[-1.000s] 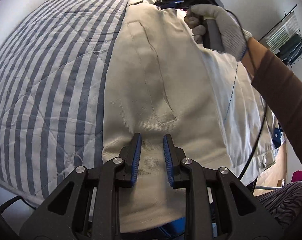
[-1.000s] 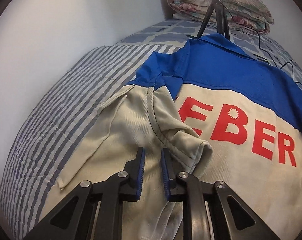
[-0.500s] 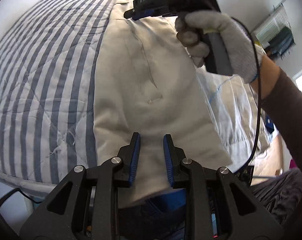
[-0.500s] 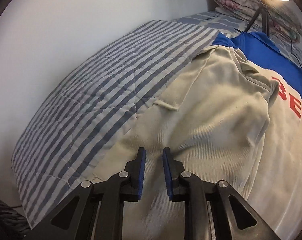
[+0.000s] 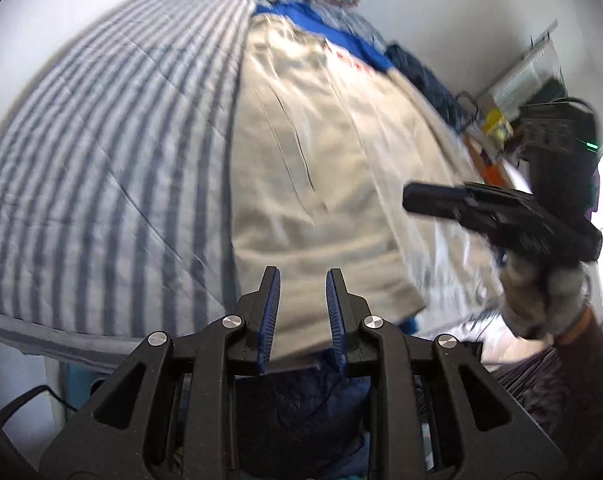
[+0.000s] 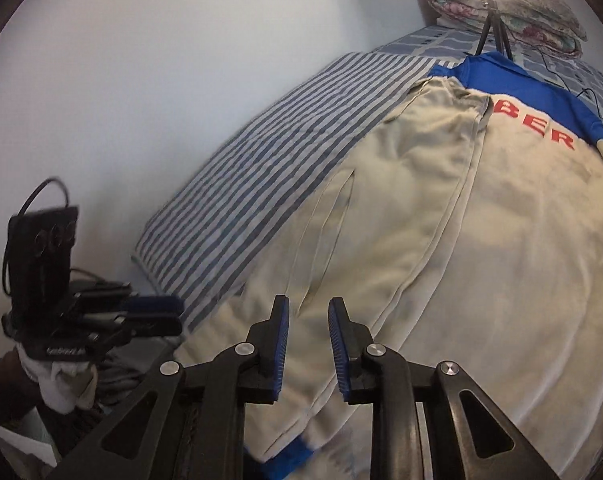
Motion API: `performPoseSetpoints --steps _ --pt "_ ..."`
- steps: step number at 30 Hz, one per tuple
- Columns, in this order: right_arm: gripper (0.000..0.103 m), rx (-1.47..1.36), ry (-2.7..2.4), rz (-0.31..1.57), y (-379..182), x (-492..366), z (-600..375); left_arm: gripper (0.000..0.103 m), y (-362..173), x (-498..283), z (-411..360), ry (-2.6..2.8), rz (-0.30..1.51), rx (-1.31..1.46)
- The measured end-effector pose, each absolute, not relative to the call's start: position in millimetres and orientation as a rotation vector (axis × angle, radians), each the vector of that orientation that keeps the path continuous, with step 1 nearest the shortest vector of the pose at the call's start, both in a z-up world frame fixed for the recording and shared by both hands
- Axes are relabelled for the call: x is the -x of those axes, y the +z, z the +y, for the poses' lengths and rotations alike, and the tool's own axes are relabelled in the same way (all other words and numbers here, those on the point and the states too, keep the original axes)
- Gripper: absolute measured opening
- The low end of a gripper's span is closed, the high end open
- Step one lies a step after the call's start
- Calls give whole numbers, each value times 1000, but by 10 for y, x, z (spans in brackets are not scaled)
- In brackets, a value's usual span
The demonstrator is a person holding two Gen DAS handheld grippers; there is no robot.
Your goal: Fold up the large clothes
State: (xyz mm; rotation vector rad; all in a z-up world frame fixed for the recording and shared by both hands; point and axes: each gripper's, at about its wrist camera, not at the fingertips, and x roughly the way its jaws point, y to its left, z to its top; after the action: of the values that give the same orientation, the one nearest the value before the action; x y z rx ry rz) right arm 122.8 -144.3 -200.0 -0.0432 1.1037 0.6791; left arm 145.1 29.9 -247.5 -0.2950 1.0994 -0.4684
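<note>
A large beige jacket (image 5: 321, 168) with a blue yoke and red lettering lies back-up on the striped bed; it also shows in the right wrist view (image 6: 441, 232). One side panel is folded over its back. My left gripper (image 5: 302, 280) is open and empty, hovering over the jacket's near hem. My right gripper (image 6: 308, 312) is open and empty above the hem near the fold line. The right gripper appears in the left wrist view (image 5: 501, 216) at the right, and the left gripper appears in the right wrist view (image 6: 93, 316) at the lower left.
The blue-and-white striped quilt (image 5: 113, 160) covers the bed. A ring light on a tripod (image 6: 489, 12) and folded floral bedding (image 6: 509, 4) stand at the bed's far end. A white wall (image 6: 161, 60) runs along the left. Shelving and clutter (image 5: 501, 112) stand to the right.
Both grippers have pulled back from the jacket toward the bed's near edge. The right gripper moved from the collar area down to the hem. Both stayed open and empty.
</note>
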Motion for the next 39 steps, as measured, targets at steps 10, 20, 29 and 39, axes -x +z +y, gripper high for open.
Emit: performPoseSetpoints --steps 10,20,29,39 --pt "21 98 648 1169 -2567 -816 -1331 26 -2750 -1366 -2 -456 1181 116" --pt "49 27 525 983 -1795 -666 -2041 32 -1931 -1467 -158 -454 959 129" --pt "64 -94 306 918 -1516 -525 -3064 62 -1409 -1583 -706 -552 864 127" --pt "66 -215 76 844 -1288 -272 -4153 63 -1336 -1805 -1250 -641 878 117"
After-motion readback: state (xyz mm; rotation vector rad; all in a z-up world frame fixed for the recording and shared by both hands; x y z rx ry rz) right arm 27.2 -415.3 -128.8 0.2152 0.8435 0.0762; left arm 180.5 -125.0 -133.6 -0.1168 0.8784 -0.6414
